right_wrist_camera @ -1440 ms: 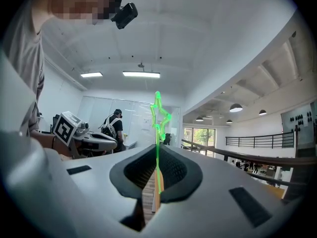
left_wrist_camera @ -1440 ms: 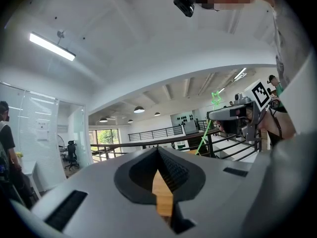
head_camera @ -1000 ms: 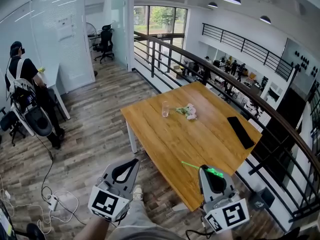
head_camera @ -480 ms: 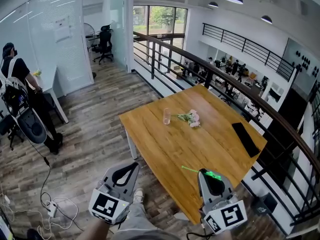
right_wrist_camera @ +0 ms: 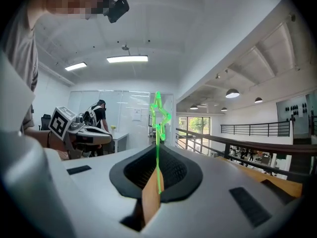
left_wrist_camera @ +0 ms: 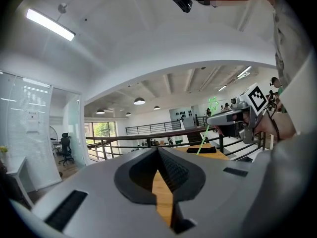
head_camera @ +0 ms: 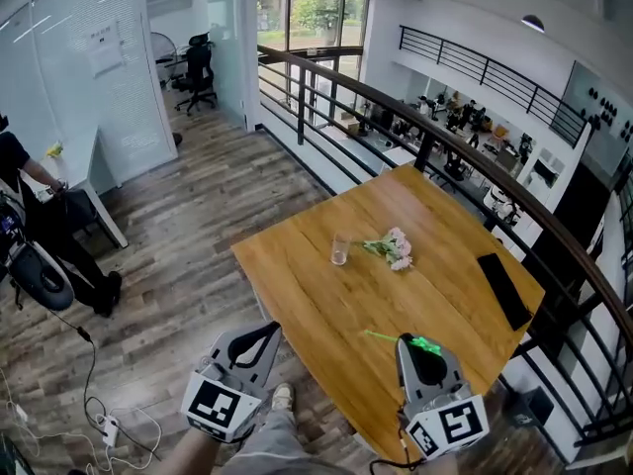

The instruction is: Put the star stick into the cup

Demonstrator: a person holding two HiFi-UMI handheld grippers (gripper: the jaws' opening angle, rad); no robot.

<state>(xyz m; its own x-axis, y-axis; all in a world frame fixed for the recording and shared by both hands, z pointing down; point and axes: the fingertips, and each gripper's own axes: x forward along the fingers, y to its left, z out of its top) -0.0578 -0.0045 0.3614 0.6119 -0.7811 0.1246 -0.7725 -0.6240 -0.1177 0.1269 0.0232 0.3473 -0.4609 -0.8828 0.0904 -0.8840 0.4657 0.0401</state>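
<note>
The green star stick sticks out to the left from my right gripper, which is shut on its stem over the near edge of the wooden table. In the right gripper view the star stick rises upright from the closed jaws of the right gripper. The clear cup stands upright at mid-table, well beyond both grippers. My left gripper hangs off the table's near left corner, shut and empty. Seen from the left gripper, the star stick shows at the right.
Pink flowers lie just right of the cup. A flat black object lies near the table's right edge. A dark railing runs behind the table. A person stands by a white desk at far left, with cables on the floor.
The view has moved forward and tilted down, so the table sits nearer and more central. The person at left has slid toward the frame edge. Both grippers keep their hold and place.
</note>
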